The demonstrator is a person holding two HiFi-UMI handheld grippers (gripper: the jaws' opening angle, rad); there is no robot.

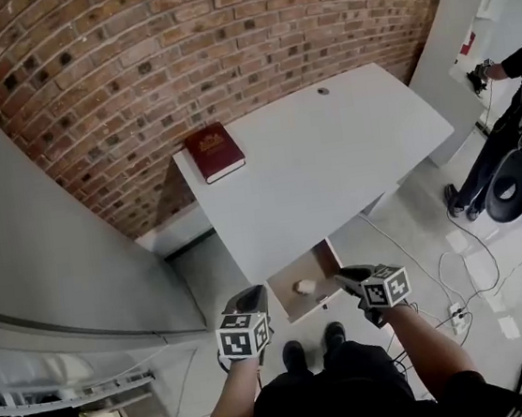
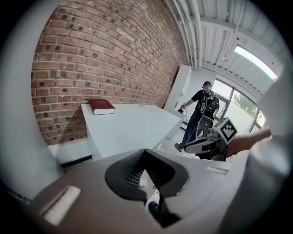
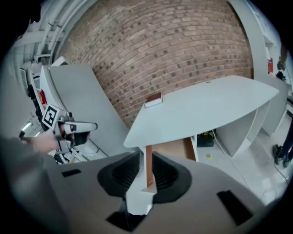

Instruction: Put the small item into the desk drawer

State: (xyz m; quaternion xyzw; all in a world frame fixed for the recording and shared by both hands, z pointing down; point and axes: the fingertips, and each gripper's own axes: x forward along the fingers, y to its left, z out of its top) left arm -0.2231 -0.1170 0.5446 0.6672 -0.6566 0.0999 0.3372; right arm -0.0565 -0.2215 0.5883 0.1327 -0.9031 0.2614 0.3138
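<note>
A: where's the small item (image 1: 304,287)?
B: lying in the desk drawer (image 1: 320,264), which is pulled out from under the white desk (image 1: 330,156). Pale lump on the brown floor, roughly mid-drawer. Too small to call a long axis.
A: grippers?
B: left gripper (image 1: 252,295): jaws meet at the tips, nothing in them. right gripper (image 1: 343,277): only a narrow gap, empty. The brown strip showing in that gap is the drawer side beyond, not gripped.
A: geometry for next move?
B: IMO all that's left is pushing the drawer shut. It sits ahead of & below both grippers, between them in head view. Slide axis runs away from the person toward the brick wall (image 1: 130,68). The right one looks a bit nearer the front edge & its view lines up on the drawer, so I'd go R. Height gap: can't tell.
A: any text?
B: none legible. The red book (image 1: 214,152) has a gold mark on its cover, unreadable. Marker cubes (image 1: 386,287) = b/w squares only.
</note>
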